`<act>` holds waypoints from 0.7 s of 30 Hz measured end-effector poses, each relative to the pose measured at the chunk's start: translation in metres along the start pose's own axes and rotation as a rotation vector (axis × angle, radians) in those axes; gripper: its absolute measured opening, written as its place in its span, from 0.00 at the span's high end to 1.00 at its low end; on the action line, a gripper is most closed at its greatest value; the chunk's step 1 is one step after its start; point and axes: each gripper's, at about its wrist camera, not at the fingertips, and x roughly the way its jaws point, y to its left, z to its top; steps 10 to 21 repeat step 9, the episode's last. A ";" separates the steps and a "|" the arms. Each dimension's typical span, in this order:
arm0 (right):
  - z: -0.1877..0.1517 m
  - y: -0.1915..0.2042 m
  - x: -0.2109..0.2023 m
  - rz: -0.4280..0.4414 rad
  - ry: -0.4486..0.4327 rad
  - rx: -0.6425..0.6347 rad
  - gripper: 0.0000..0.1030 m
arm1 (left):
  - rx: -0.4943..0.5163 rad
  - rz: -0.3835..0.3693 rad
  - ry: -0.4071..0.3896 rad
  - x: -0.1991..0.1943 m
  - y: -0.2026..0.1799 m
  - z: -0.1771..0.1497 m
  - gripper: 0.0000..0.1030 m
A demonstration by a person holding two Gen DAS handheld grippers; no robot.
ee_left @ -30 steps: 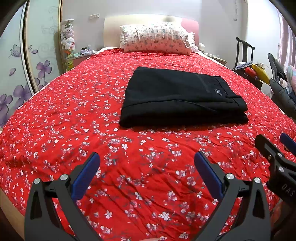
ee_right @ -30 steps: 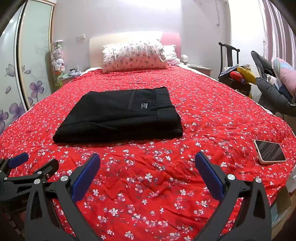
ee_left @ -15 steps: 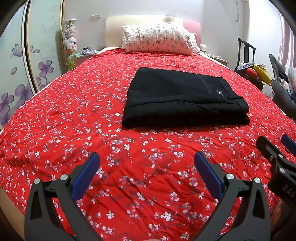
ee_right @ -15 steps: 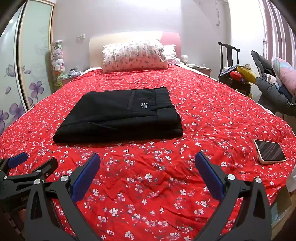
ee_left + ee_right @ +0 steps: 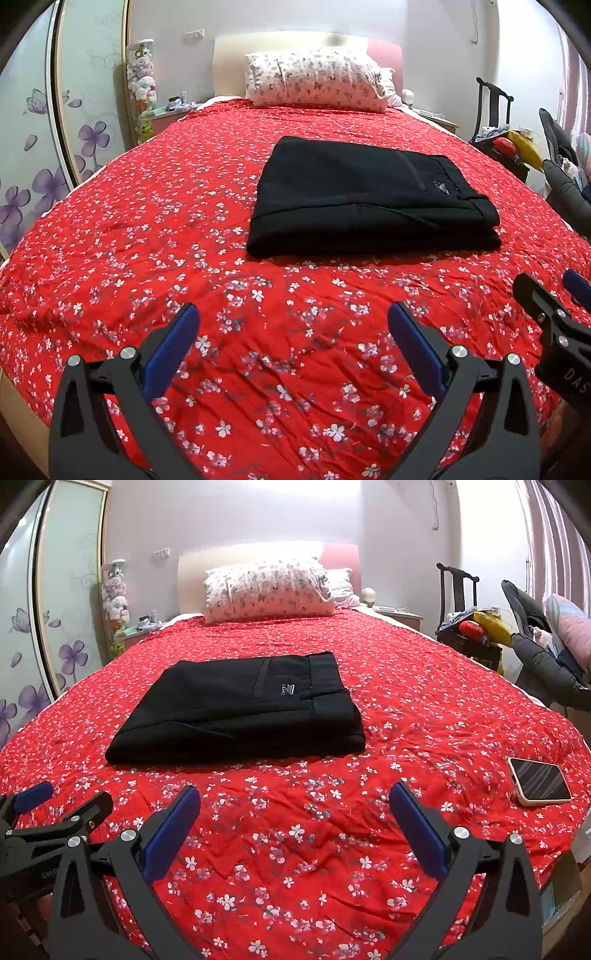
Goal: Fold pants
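Black pants (image 5: 369,199) (image 5: 240,709) lie folded into a flat rectangle in the middle of the bed, waistband and small logo on top toward the right. My left gripper (image 5: 293,317) is open and holds nothing, hovering over the bedspread near the foot, well short of the pants. My right gripper (image 5: 295,797) is also open with nothing in it, at the same distance from the pants. Each gripper shows at the edge of the other's view: the right one (image 5: 554,317) and the left one (image 5: 55,812).
A red floral bedspread (image 5: 147,236) (image 5: 443,709) covers the bed. A phone (image 5: 539,781) lies on it at the right edge. Floral pillows (image 5: 314,83) lean on the headboard. A chair with clutter (image 5: 476,627) and dark clothing (image 5: 546,672) stand right; a wardrobe door (image 5: 55,147) stands left.
The left wrist view has shifted slightly, with the pants and room drifting right in it. The right gripper and the pants have not moved.
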 end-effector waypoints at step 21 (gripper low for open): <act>0.000 0.000 0.000 0.000 0.001 0.000 0.01 | -0.004 -0.003 0.003 -0.001 0.003 0.002 0.02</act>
